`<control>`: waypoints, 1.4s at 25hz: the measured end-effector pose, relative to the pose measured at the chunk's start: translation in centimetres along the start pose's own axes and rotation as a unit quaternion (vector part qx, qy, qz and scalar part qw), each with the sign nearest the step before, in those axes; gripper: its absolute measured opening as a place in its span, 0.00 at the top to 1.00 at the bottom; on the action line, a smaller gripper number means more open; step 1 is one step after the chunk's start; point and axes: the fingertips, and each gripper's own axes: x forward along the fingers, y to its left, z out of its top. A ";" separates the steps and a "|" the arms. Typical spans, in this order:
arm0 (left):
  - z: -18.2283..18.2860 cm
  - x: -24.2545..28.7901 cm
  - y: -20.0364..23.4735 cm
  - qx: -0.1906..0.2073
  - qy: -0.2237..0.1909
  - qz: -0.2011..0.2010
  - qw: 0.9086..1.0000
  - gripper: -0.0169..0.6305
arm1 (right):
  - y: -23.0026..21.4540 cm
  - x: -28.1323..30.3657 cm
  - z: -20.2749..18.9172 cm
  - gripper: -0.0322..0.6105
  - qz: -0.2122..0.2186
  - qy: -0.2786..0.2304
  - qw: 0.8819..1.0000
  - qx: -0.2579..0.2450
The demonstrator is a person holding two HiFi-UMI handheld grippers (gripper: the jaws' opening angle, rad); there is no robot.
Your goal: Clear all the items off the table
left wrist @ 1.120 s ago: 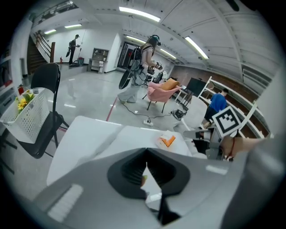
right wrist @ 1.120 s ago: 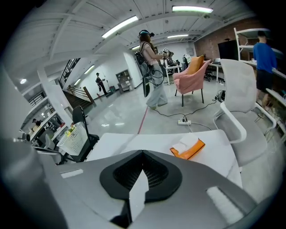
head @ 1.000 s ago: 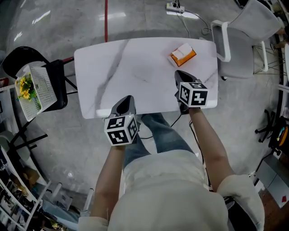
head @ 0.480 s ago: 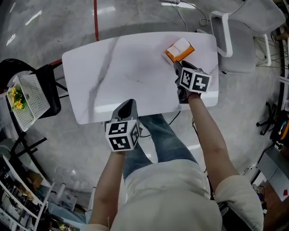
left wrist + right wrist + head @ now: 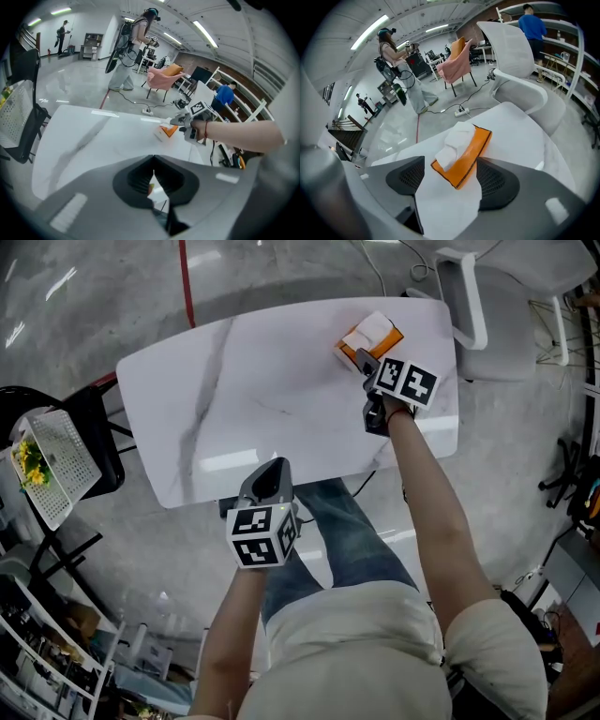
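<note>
Right gripper (image 5: 452, 180) just opening, jaws astride near end of orange tissue pack (image 5: 465, 151), left gripper (image 5: 153, 178) closed

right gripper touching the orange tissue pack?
Cannot tell. In the right gripper view the right gripper, jaws just opened wider, straddles the tissue pack: left jaw clear, right jaw's edge overlaps it.
</note>
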 end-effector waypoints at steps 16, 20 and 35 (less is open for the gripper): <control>-3.2 1.2 1.7 -0.016 0.032 0.008 0.999 0.96 | -2.8 6.9 0.0 0.08 -0.043 0.019 0.986 0.158; -3.4 1.7 1.9 -0.024 0.037 0.012 0.999 0.96 | -3.2 8.2 0.0 0.04 -0.059 0.030 0.982 0.179; -4.8 2.2 2.6 -0.045 0.051 0.011 0.998 0.96 | -4.1 10.9 -1.9 0.03 -0.093 0.071 0.973 0.199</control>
